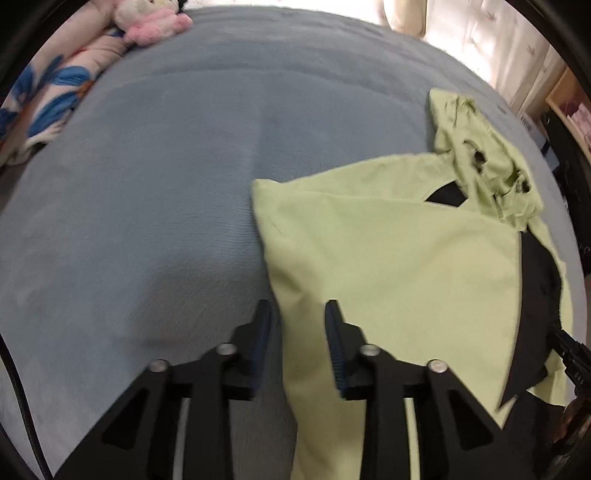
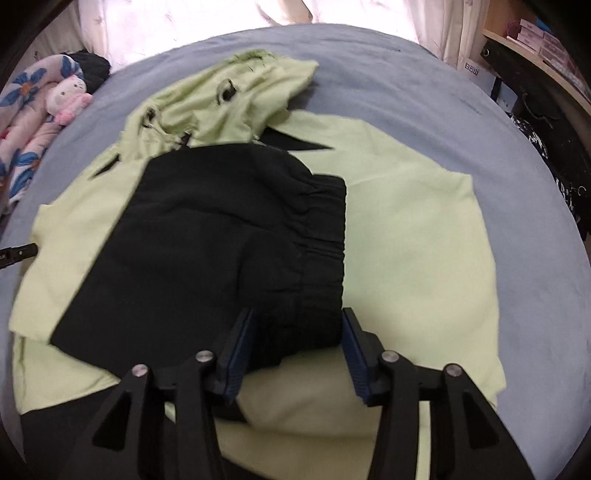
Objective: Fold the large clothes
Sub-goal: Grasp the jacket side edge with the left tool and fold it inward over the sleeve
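Left wrist view: the green jacket lies on the blue bed, right of centre, its left side folded in to a straight edge and its hood bunched at the far end. The left claw stands part open and pinches nothing; that folded edge runs between its fingers. Left of the jacket the bed is bare across to the floral bedding and plush toy.

Right wrist view: a black sleeve lies folded across the green body, its elastic cuff nearest. The right claw is spread, straddling the cuff end, apparently not squeezing.

Judgement: folding is partly done; the right side is still spread wide, and the hood and lengthwise fold remain. Bed margin at right is narrower, shelves beyond.
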`<state>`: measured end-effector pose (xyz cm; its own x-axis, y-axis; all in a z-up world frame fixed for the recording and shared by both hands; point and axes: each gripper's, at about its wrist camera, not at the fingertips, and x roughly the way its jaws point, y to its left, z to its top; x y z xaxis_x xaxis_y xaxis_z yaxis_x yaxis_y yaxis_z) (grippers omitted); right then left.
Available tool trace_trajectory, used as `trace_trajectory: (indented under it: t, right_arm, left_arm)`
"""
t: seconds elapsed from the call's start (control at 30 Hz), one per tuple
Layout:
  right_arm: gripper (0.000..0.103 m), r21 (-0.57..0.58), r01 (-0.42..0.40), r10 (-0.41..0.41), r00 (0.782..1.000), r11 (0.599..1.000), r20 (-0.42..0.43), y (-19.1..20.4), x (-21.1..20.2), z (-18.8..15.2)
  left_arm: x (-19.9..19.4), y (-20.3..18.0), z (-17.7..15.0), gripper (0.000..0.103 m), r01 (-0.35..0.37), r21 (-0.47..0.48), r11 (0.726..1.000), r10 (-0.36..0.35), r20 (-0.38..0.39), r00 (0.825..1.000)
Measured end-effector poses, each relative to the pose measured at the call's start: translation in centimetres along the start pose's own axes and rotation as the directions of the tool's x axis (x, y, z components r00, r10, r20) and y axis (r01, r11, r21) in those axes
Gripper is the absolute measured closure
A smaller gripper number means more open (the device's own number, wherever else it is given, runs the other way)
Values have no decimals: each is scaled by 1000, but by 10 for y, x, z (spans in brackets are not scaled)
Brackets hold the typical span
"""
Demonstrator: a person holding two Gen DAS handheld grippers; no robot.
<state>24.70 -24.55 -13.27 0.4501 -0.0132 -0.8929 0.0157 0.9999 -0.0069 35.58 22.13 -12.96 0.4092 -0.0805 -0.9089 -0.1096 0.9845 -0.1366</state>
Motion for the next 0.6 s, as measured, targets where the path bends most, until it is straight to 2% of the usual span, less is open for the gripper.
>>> trace_trajectory:
  t: [0.07, 0.1, 0.17, 0.3, 0.4, 0.47, 0.6]
  right_arm:
    - [54, 2, -9, 9, 1000, 1000, 15, -4, -15, -6]
    - [54, 12, -20, 20, 1000, 1000, 20, -6, -21, -10]
    - [54, 33, -44, 43, 999, 998, 32, -8, -27, -16]
    - [54, 50, -90, 84, 991, 995, 104, 0, -40, -27]
    - [54, 33, -136, 132, 986, 990, 104, 18, -36, -25]
    - [54, 5, -192, 190, 975, 981, 112, 45, -32, -25]
    - [54, -94, -200, 209, 973, 975, 101, 96, -14, -21]
  left_arm:
    - [-23, -9, -11, 69, -7, 33, 999, 6, 43, 999]
    - [-35, -16, -20, 62, -14, 49, 999, 10, 64, 998]
    - [-55, -35, -38, 55, -23, 76, 997, 15, 98, 995]
    - [-74, -69, -75, 55, 31, 114, 993, -46, 134, 990]
    - [-70, -95, -93, 55, 44, 119, 992, -64, 171, 983]
    - [-57, -112, -98, 55, 44, 106, 993, -62, 170, 984]
    - [-26, -118, -102, 55, -52, 84, 995, 40, 138, 990]
